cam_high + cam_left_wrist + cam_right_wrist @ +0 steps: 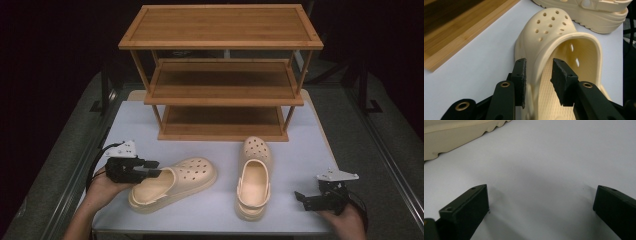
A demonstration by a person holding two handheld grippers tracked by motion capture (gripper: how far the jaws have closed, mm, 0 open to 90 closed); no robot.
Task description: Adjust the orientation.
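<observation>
Two cream clogs lie on the white table. The left clog (187,175) points its toe to the right, and the right clog (255,170) points its toe toward the rack. My left gripper (154,168) is at the left clog's open end. In the left gripper view its jaws (537,80) stand open astride the side wall of that clog (554,27), one jaw outside and one inside the opening. My right gripper (302,197) rests low near the table's front right, open (541,202) over bare table, with the right clog's sole (454,135) off to its left.
A three-tier bamboo shoe rack (220,25) stands at the back of the table (300,150), its shelves bare. Its bottom shelf edge (454,30) lies close to the left clog. The other clog (589,17) lies beyond it. Dark floor surrounds the table.
</observation>
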